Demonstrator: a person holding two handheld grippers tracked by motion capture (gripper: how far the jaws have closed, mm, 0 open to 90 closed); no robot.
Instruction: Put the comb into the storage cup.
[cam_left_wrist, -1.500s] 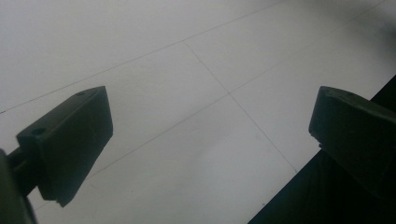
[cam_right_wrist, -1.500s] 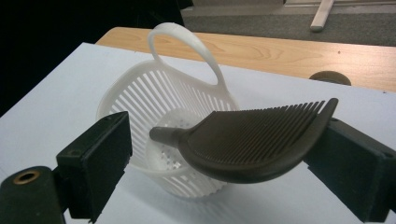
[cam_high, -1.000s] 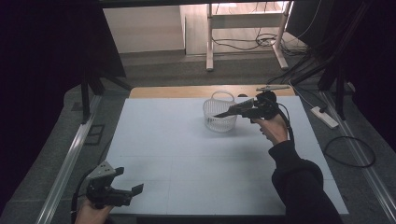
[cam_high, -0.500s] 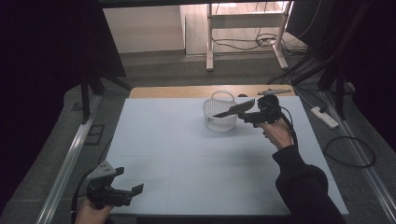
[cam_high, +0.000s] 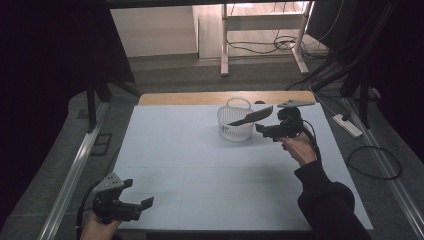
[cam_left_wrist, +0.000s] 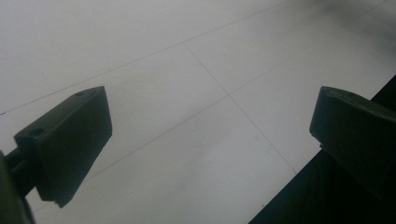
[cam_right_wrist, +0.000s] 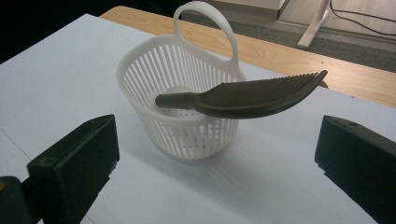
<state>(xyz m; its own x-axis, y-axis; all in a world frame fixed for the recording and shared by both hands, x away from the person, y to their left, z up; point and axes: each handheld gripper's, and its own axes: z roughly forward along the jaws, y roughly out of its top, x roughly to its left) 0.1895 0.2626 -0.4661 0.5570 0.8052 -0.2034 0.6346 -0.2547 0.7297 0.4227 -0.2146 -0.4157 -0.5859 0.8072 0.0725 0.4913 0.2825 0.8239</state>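
Both claws gape empty, right claw (cam_high: 264, 128) just released dark plastic comb (cam_right_wrist: 252, 98) balanced across white slotted basket (cam_right_wrist: 187, 135) rim; a nudge could tip it out.

a pale counter (cam_high: 200, 165) with faint seam lines carries a white slatted basket (cam_high: 235, 122), standing upright just ahead of the right tool (cam_high: 265, 129); bare wood edges its far side.

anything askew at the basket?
Yes: the comb isn't down inside the basket. Its handle pokes in over the rim while the toothed end juts out past the side. The open right gripper is clear of it.
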